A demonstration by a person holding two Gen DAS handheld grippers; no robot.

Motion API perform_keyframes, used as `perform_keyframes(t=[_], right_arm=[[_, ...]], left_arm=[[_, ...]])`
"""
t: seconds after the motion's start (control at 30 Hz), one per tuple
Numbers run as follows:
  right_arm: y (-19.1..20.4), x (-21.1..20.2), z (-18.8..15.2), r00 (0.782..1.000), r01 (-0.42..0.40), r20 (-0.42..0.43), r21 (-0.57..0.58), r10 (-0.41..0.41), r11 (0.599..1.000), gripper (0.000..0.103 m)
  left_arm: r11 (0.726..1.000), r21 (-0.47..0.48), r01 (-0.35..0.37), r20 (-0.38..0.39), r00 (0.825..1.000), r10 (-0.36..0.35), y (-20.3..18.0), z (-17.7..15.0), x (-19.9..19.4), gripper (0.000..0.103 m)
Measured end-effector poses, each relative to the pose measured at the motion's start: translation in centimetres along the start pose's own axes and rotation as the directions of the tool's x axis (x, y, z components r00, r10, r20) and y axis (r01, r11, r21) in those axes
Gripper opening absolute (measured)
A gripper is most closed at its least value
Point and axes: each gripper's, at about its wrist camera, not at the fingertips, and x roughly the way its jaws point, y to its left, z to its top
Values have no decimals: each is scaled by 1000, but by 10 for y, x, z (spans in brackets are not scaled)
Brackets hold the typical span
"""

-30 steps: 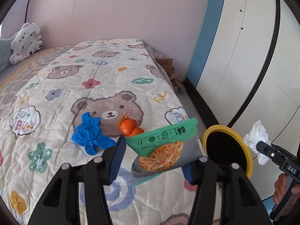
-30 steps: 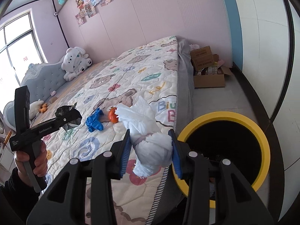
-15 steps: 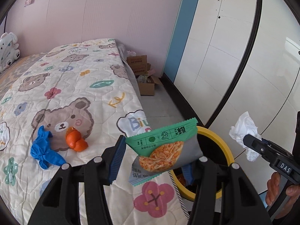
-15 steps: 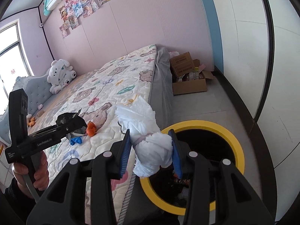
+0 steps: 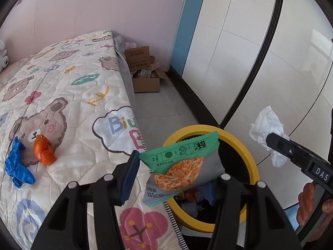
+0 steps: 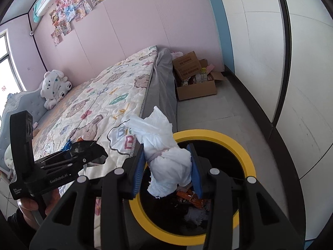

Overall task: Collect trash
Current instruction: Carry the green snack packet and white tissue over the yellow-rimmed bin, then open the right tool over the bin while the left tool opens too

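Hanging over the yellow-rimmed bin (image 6: 245, 158), a snack packet (image 5: 183, 164) is clamped by the left gripper (image 5: 170, 177), crumpled tissue (image 6: 168, 162) by the right gripper (image 6: 167, 175).

Bright daylight, sharp, heavy fisheye warp.

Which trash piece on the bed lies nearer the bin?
The orange peel; the blue glove lies beside it, farther from the yellow-rimmed bin.

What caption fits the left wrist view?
Left gripper holds a green snack packet over the yellow-rimmed bin; blue glove and orange peel lie on the bed.
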Motion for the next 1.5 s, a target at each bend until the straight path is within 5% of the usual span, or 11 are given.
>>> perform_keyframes(t=[0.8, 1.0, 1.27, 1.5], right_arm=[[-32, 37, -5, 999, 36, -38, 84, -33, 996, 41], [-32, 30, -4, 998, 58, -14, 92, -57, 994, 55], [-35, 12, 1, 996, 85, 27, 104, -88, 991, 57], [-21, -1, 1, 997, 59, 51, 85, -64, 995, 63]], left_arm=[[998, 1, 55, -77, 995, -55, -25, -19, 50, 53], [998, -1, 60, -71, 996, -60, -26, -18, 48, 63], [998, -32, 46, -26, 999, -47, -18, -13, 33, 85], [999, -34, -22, 28, 999, 23, 0, -10, 10, 92]])
